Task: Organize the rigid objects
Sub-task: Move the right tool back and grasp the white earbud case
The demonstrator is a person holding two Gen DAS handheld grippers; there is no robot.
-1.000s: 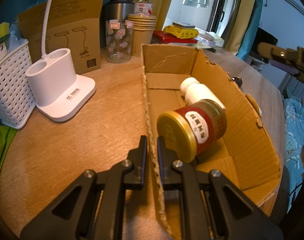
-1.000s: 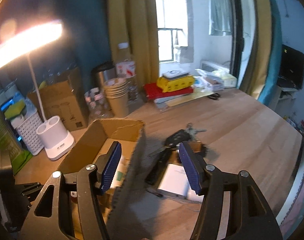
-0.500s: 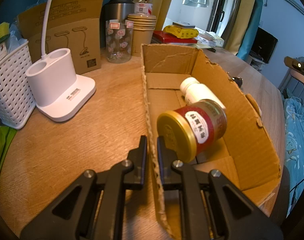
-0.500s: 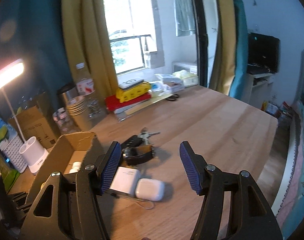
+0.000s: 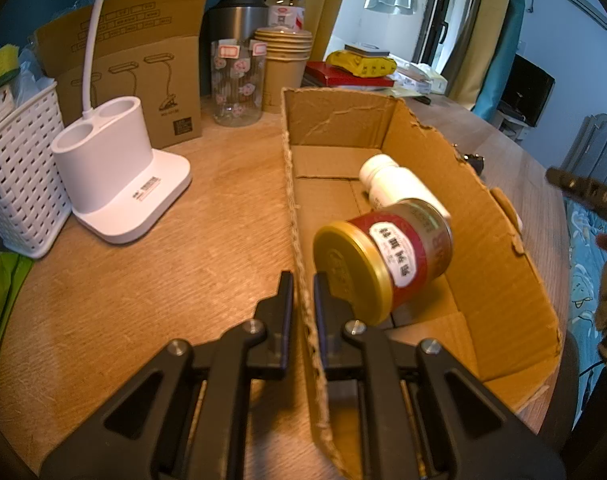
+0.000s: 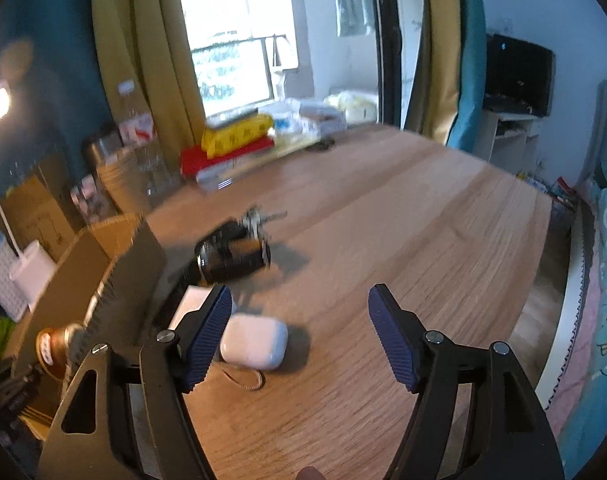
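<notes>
Rough cardboard box [image 5: 499,264], wood-grain table [image 5: 175,264]

wood table [image 6: 423,220] | on it: cardboard box [image 5: 503,280], lamp base [image 5: 115,184], earbud case [image 6: 255,342], keys [image 6: 255,218]

A lived-in home room: curtained window [image 6: 239,64], television [image 6: 517,76], cluttered wooden table [image 6: 403,216].

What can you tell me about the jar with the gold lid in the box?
The jar is short and round, with a shiny gold lid that looks like metal, a red wrapper and a white label with dark writing. It lies tipped on its side inside the cardboard box, lid pointing toward the camera. A white bottle lies right behind it and seems to touch it. The lid sits close to the left gripper, which pinches the box wall.
</notes>
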